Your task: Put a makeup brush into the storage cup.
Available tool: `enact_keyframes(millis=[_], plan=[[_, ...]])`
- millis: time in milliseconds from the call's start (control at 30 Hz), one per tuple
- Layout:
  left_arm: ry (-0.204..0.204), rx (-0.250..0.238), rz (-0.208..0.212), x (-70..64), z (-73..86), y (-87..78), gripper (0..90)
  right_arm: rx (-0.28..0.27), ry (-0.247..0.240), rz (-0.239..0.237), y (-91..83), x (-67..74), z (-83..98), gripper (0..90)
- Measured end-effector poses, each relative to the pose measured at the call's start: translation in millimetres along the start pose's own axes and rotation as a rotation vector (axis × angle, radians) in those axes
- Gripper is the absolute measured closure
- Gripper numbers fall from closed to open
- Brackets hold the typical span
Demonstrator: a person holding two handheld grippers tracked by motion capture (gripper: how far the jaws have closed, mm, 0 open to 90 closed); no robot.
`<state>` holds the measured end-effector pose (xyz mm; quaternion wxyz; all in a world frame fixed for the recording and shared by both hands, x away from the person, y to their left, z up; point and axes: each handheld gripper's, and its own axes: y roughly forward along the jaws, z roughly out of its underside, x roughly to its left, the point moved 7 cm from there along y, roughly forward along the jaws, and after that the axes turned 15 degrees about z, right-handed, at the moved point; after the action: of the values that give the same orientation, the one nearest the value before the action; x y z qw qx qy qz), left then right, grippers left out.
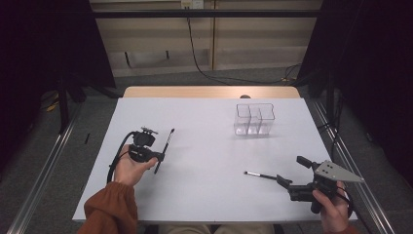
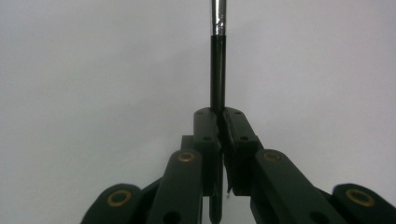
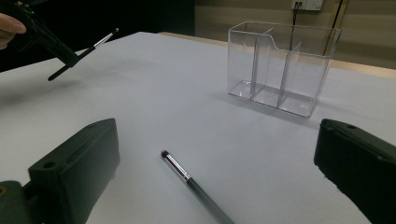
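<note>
In the left gripper view the makeup brush (image 2: 217, 70) is pinched near one end by the closed left gripper (image 2: 219, 122); it could swing or slip before the clear organizer (image 1: 254, 118) is reached; the right gripper (image 3: 215, 163) is held open over a second brush (image 3: 187, 176).

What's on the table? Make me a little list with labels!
table: white top
clear box: three compartments, all bare, far right side
left gripper: shut on a black brush, lifted off the table
held brush: black handle, silver collar
right gripper: open, jaws either side of the other brush
other brush: lying flat on the table
</note>
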<state>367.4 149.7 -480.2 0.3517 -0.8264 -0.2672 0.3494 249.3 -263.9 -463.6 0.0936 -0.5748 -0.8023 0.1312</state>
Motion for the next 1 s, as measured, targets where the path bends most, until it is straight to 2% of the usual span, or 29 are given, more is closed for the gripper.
enact_keyframes(millis=[67, 200, 333, 467, 633, 700, 800, 933, 1000], plan=[[0.009, -0.041, 0.014, -2.7, -0.5, -2.9, 84.8, 0.0, -0.001, 0.0, 0.0, 0.1, 0.0, 0.0], [0.061, -0.09, 0.005, -2.7, -0.9, -7.0, 84.8, -0.001, -0.002, -0.001, 0.2, 0.3, -0.1, 0.0], [0.08, -0.145, 0.035, -3.9, -1.2, -8.2, 84.8, -0.001, -0.003, -0.002, 0.5, 0.2, -0.1, 0.0], [0.1, -0.198, 0.044, -6.4, -1.4, -10.7, 84.8, -0.001, -0.002, -0.003, 0.8, 0.5, -0.1, 0.0], [0.134, -0.241, 0.064, -10.1, -1.6, -16.6, 84.7, -0.001, -0.003, -0.004, 0.7, 0.7, -0.2, 0.0], [0.159, -0.258, 0.059, -9.9, -0.9, -18.5, 84.8, -0.004, 0.0, -0.007, 0.6, 0.8, -0.6, 0.0], [0.161, -0.301, 0.056, -9.0, -0.3, -21.3, 84.8, -0.003, 0.0, -0.01, 0.6, 1.0, -0.5, 0.0], [0.158, -0.322, 0.063, -9.3, 2.6, -23.1, 84.8, -0.004, 0.0, -0.011, 0.9, 1.0, -0.5, 0.0], [0.175, -0.339, 0.062, -11.2, 3.0, -25.3, 84.8, -0.004, -0.001, -0.01, 0.9, 1.1, -0.6, 0.0]])
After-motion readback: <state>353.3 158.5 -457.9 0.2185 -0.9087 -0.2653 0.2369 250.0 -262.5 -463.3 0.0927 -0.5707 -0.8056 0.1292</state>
